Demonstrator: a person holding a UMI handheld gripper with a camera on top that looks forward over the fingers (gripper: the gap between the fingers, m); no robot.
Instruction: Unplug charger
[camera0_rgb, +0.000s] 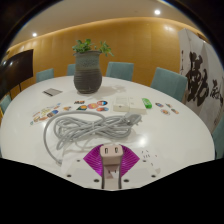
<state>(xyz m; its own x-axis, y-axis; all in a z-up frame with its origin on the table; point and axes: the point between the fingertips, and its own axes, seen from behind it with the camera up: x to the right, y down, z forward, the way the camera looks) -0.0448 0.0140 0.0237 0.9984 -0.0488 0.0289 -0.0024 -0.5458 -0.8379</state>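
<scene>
Gripper view. Magenta pads (98, 158) of the fingers flanked a small white charger (110, 155) at the near edge of the white tabletop (30, 125); the gripper (110, 168) appeared closed on its sides, though firm contact at both pads could not be confirmed. Seated in a white power strip (108, 163), the charger looked light, rigid and smooth-sided, so by judgement best gripped low on its flat flanks and drawn straight out; the strip, being light, might lift with it. Just beyond lay a coiled grey cable (90, 127), limp and liable to snag. Farther off stood a potted plant (88, 68), with coloured discs (88, 100) and a small green object (147, 103) nearby, well apart. Chairs (120, 70) lined the far side.
</scene>
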